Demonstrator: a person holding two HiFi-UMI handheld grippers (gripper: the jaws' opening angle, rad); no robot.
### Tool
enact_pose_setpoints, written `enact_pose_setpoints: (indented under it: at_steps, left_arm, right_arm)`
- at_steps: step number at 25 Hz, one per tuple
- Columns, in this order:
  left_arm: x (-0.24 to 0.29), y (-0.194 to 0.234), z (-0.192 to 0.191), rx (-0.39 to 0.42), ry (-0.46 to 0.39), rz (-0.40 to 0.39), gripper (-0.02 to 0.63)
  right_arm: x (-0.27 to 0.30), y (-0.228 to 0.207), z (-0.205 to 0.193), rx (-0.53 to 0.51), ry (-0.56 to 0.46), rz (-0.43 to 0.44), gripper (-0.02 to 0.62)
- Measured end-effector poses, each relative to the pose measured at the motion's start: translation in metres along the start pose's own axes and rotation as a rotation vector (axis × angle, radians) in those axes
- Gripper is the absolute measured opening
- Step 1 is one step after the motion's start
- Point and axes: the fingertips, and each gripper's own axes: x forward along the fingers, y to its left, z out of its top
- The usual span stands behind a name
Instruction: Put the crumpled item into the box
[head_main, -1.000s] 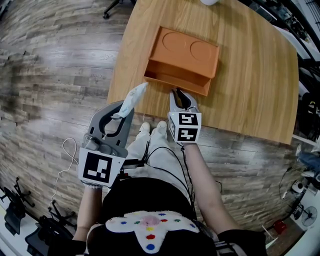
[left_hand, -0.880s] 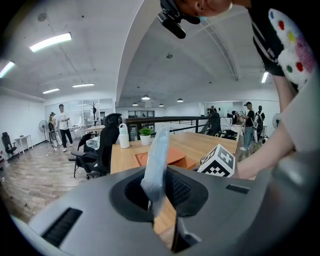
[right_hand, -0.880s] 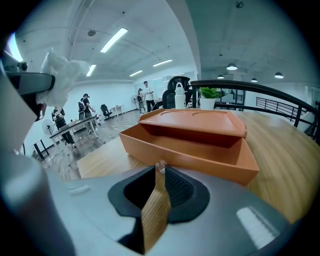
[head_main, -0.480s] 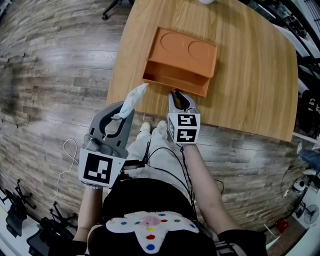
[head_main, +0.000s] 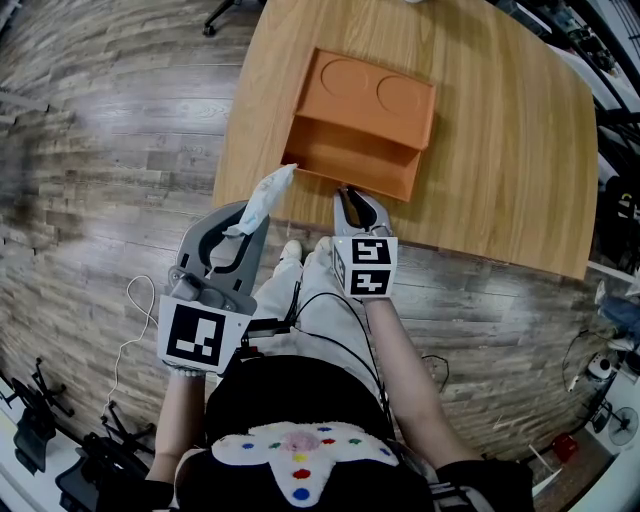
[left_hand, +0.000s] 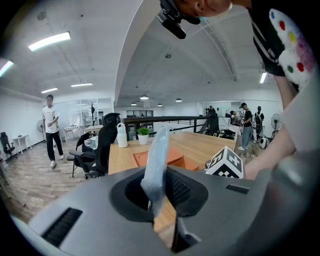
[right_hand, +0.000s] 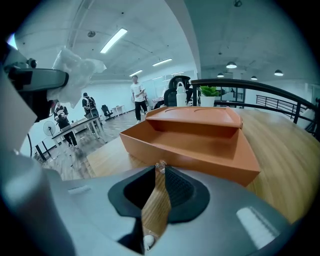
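Observation:
An open orange box lies on the wooden table, with its lid folded back on the far side. My left gripper hangs off the table's near left edge, shut on a crumpled white item that sticks out past its fingertips. The left gripper view shows that item upright between the jaws, with the box beyond it. My right gripper sits at the box's near wall, shut with nothing in it. In the right gripper view the box is just ahead of the right gripper, and the item shows at upper left.
A white jug and a small potted plant stand at the table's far end. A black office chair is beside the table's left side. A person stands further off on the plank floor.
My right gripper has drawn back slightly toward me. The box's near wall also looks a little nearer. The left gripper and its item have not moved.

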Motion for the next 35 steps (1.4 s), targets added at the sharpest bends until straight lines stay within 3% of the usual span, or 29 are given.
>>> enact_pose_setpoints:
  at_steps: [8, 11, 14, 16, 21, 35]
  left_arm:
    - [0.001, 0.0, -0.002, 0.0, 0.003, -0.006, 0.049]
    - [-0.003, -0.004, -0.003, 0.0, -0.002, -0.007, 0.049]
    - [-0.006, -0.007, 0.002, 0.005, -0.013, -0.007, 0.049]
    - [-0.009, -0.009, 0.007, 0.01, -0.02, -0.01, 0.049]
    - [-0.01, -0.015, 0.027, 0.033, -0.054, -0.018, 0.049]
    - [-0.012, -0.034, 0.074, 0.102, -0.142, -0.051, 0.049]
  right_arm:
    - [0.001, 0.001, -0.004, 0.019, 0.006, 0.009, 0.071]
    - [-0.006, 0.006, -0.004, 0.023, -0.006, 0.017, 0.11]
    - [-0.019, 0.007, 0.002, 0.017, -0.037, 0.014, 0.11]
    - [-0.031, 0.005, 0.01, 0.013, -0.061, -0.001, 0.109]
    - [-0.062, -0.013, 0.04, -0.012, -0.141, -0.045, 0.012]
    - [-0.147, -0.052, 0.109, -0.021, -0.328, -0.149, 0.009]
